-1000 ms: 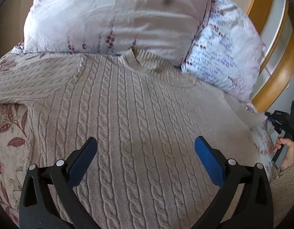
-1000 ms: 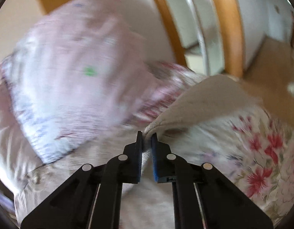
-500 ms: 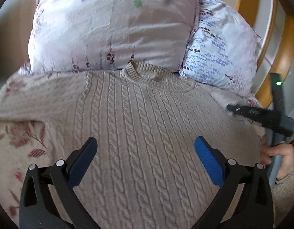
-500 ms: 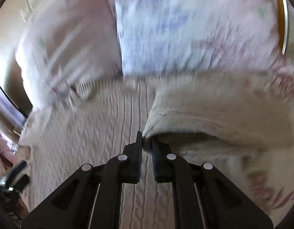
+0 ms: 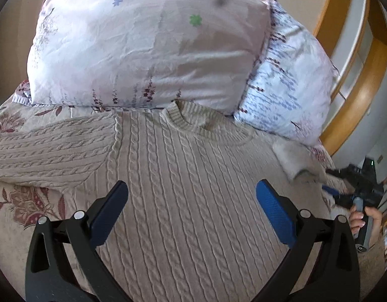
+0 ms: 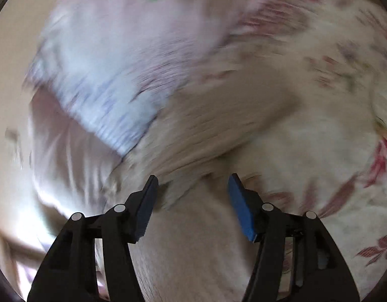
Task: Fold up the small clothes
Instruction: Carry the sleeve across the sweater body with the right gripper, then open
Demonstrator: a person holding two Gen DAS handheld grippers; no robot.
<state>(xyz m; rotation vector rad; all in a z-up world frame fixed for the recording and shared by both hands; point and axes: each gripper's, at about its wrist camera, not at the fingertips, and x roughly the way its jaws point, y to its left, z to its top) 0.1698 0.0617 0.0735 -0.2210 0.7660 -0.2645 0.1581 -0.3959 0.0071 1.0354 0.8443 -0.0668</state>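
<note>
A beige cable-knit sweater [image 5: 183, 191] lies flat on the bed, collar toward the pillows, its left sleeve [image 5: 47, 153] spread out to the left. My left gripper [image 5: 192, 196] is open wide and empty just above the sweater's chest. My right gripper [image 6: 193, 188] is open and empty over the sweater's right sleeve [image 6: 218, 125], which lies on the bedspread; this view is motion-blurred. The right gripper also shows at the right edge of the left wrist view [image 5: 349, 191], held by a hand.
Two pillows, a pink floral one [image 5: 148, 45] and a pale blue one [image 5: 289, 83], stand behind the collar. A floral bedspread [image 5: 20, 201] lies under the sweater. A wooden bed frame [image 5: 357, 95] curves at the right.
My right gripper was shut on the right sleeve's cuff; it has opened and let the sleeve go, and has swung back to the right. My left gripper stayed open, shifting slightly.
</note>
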